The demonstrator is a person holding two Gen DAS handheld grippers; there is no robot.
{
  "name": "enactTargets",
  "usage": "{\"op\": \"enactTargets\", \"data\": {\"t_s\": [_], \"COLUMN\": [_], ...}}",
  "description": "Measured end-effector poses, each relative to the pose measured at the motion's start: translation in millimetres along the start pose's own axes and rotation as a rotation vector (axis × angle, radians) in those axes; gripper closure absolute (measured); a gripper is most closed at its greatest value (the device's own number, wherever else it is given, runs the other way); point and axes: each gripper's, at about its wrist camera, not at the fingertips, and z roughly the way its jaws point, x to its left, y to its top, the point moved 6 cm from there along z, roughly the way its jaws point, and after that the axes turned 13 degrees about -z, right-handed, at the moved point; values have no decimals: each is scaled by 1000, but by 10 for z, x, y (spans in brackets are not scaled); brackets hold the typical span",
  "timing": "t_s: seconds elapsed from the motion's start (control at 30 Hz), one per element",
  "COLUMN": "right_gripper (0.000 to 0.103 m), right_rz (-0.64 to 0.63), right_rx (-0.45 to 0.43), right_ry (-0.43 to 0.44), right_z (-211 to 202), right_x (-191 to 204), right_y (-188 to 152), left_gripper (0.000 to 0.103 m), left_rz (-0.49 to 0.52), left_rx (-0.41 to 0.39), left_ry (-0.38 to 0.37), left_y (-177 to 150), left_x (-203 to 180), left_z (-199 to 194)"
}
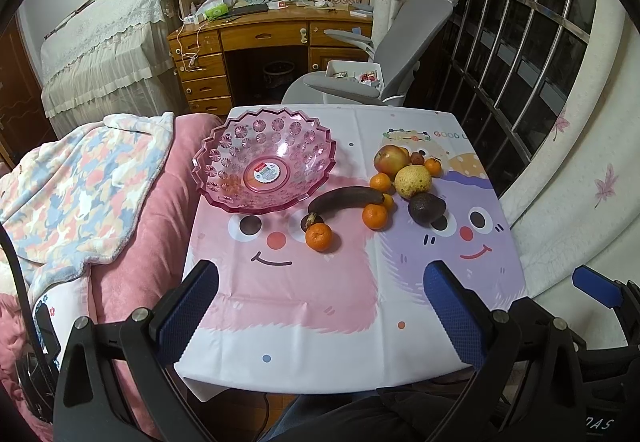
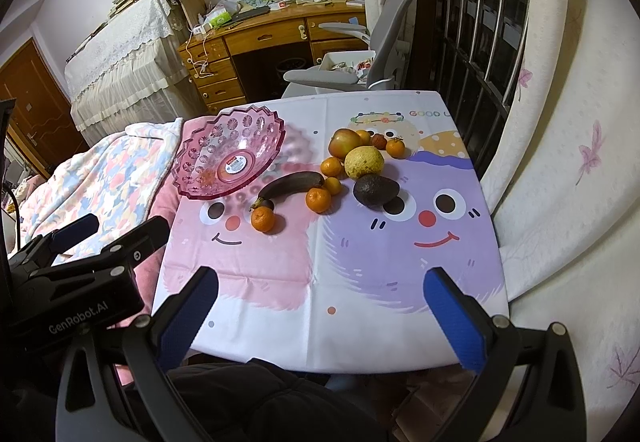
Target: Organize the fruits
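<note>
An empty pink plastic bowl (image 1: 264, 167) (image 2: 230, 159) stands at the table's far left. Right of it lie loose fruits: a dark banana (image 1: 346, 199) (image 2: 294, 183), an avocado (image 1: 426, 207) (image 2: 376, 189), a yellow pear (image 1: 413, 181) (image 2: 364, 161), an apple (image 1: 390, 157) (image 2: 344, 142) and several mandarins, the nearest one (image 1: 319, 236) (image 2: 263, 219). My left gripper (image 1: 320, 306) is open and empty over the table's near edge. My right gripper (image 2: 320, 314) is open and empty, also at the near edge, well short of the fruit.
The table (image 1: 320, 322) has a cartoon-face cloth. A pink sofa with a patterned blanket (image 1: 80, 193) adjoins its left side. A grey office chair (image 1: 380, 53) and wooden desk (image 1: 256, 33) stand beyond. A barred window (image 1: 520, 41) is on the right.
</note>
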Motion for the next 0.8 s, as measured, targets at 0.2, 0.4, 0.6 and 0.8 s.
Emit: {"op": "enactTargets", "data": {"t_s": [0.2,0.4,0.6,0.8], "right_gripper": [0,0,0,0], "right_rz": [0,-1,-1,-1], "right_rx": [0,0,0,0], "right_ry": [0,-1,-1,-2], "right_z": [-10,-27,-38,-44], "right_x": [26,62,97,133], "right_y": [-8,-14,-18,-23], "left_gripper": [2,2,2,2], "left_rz": [0,-2,-1,-2], "left_rx": [-1,-1,-6,-6], "left_ry": [0,-1,-1,-4], "left_y": [0,0,7,44], "left_x": [-1,-1,-9,-12], "left_z": [-1,0,1,-8]}}
